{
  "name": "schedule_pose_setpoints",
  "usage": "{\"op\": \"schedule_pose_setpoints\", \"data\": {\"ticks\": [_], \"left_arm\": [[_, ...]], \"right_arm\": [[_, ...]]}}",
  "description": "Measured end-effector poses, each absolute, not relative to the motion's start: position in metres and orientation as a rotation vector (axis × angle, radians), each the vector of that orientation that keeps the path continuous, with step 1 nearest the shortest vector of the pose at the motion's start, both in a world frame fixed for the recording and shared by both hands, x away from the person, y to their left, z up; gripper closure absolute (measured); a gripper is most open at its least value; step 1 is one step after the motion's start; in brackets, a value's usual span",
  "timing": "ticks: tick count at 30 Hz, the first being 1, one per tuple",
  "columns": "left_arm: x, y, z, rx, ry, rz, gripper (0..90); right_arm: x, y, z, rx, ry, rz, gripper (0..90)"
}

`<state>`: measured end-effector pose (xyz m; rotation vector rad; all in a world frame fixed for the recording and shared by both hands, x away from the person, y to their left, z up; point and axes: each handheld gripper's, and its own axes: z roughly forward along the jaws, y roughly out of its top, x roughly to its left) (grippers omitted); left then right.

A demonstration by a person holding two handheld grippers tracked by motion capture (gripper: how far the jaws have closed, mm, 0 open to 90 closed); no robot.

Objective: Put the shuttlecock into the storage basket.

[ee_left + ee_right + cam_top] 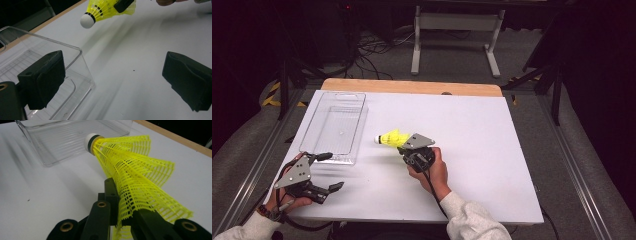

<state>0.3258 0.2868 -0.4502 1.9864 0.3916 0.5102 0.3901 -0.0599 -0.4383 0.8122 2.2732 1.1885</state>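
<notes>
A yellow plastic shuttlecock (392,138) with a white cork tip hangs just above the white table, its skirt crushed flat between the jaws of my right gripper (404,147), which is shut on it. In the right gripper view the shuttlecock (130,170) points its tip toward a clear plastic bin (62,140). The left gripper view shows the shuttlecock (105,11) at the top, held off the table. My left gripper (329,170) rests open at the table's front left, beside the near corner of the bin (334,127), with nothing between its fingers (45,80).
The clear bin (37,57) holds nothing and stands at the left of the white table top (472,150). A wooden strip (412,86) edges the far side. Metal rails run along both sides of the table, and a white stand and cables lie beyond.
</notes>
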Motion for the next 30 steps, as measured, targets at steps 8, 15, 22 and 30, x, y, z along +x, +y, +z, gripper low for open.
{"op": "schedule_pose_setpoints", "data": {"ticks": [8, 15, 22, 30], "left_arm": [[0.324, 0.286, -0.45, 1.991, 0.388, 0.517, 5.5], [0.324, 0.286, -0.45, 1.988, 0.387, 0.516, 5.5], [0.324, 0.286, -0.45, 1.99, 0.389, 0.513, 5.5], [0.324, 0.287, -0.45, 1.987, 0.391, 0.512, 5.5]], "right_arm": [[0.395, -0.063, -0.428, 0.822, 2.242, 1.224, 88.2], [0.399, -0.06, -0.42, 0.814, 2.228, 1.236, 88.2], [0.404, -0.055, -0.414, 0.798, 2.228, 1.243, 88.1], [0.409, -0.05, -0.411, 0.785, 2.242, 1.241, 88.1]]}}
